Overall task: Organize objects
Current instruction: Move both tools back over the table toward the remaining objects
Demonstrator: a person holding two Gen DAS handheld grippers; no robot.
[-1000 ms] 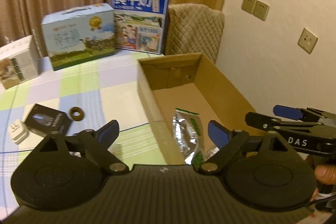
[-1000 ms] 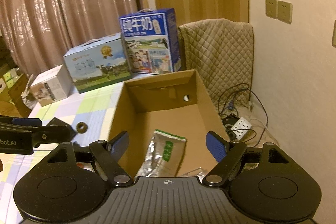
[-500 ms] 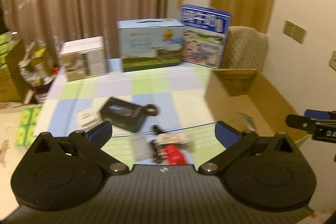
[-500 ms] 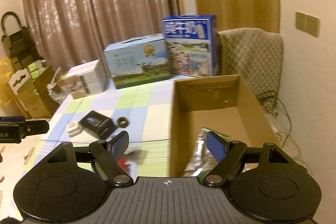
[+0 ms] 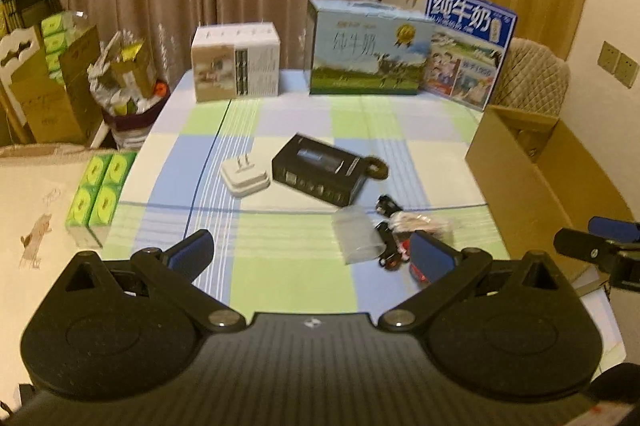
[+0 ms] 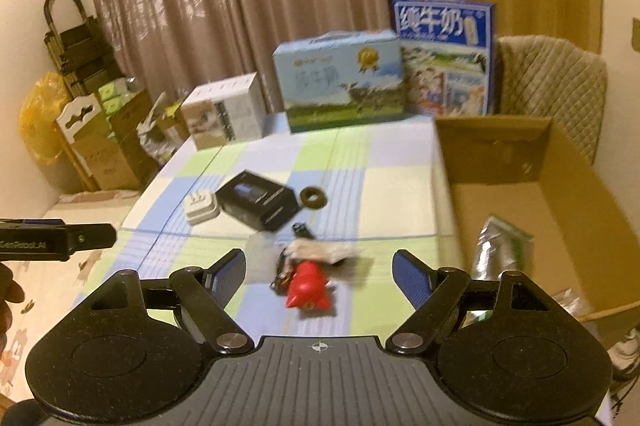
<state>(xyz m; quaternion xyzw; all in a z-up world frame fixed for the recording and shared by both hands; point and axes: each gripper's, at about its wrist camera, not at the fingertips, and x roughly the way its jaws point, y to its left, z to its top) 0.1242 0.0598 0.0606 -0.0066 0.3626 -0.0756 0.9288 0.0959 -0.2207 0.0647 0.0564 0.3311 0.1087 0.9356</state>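
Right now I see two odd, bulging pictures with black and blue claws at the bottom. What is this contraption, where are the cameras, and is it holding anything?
There is no robot here. A person holds one pair of hand tongs in each hand, and each pair carries a wide-angle camera looking forward along its two blue fingers.

One picture comes from the left tongs, the other from the right tongs. Both stand open and hold nothing.

On the checked tablecloth lie a white plug adapter, a black box, a small dark ring, a red toy and a few blurred small items.

To the right is an open cardboard box with a silver packet inside. Printed cartons stand at the back.
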